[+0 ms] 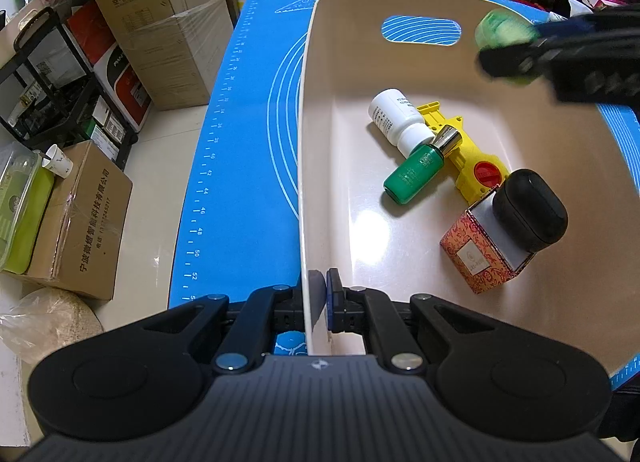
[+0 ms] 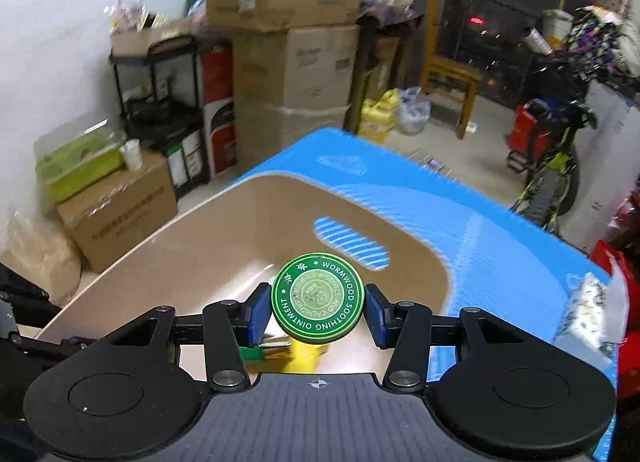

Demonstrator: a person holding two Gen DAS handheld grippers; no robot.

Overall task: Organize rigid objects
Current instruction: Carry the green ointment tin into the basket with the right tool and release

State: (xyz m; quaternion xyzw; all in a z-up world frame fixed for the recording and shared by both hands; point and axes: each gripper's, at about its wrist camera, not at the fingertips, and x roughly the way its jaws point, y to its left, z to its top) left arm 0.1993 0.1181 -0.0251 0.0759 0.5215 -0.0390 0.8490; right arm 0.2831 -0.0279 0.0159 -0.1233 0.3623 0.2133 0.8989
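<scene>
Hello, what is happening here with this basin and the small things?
A person is sorting small items into a beige basin on a blue mat. The left gripper is shut on the basin's near rim. The right gripper holds a green ointment tin above the basin, where a white bottle, green bottle and other items lie.

The bin (image 1: 316, 61) sits on the mat (image 1: 248, 101). In the bin: bottle (image 1: 396, 117) beside vial (image 1: 412, 169), both on the toy (image 1: 472, 165); case (image 1: 528, 209) on box (image 1: 480, 258).

"WORMWOOD SOOTHING OINTMENT" on green tin lid (image 2: 318, 299); ruler numbers 38–52 along blue mat (image 1: 240, 149).
</scene>
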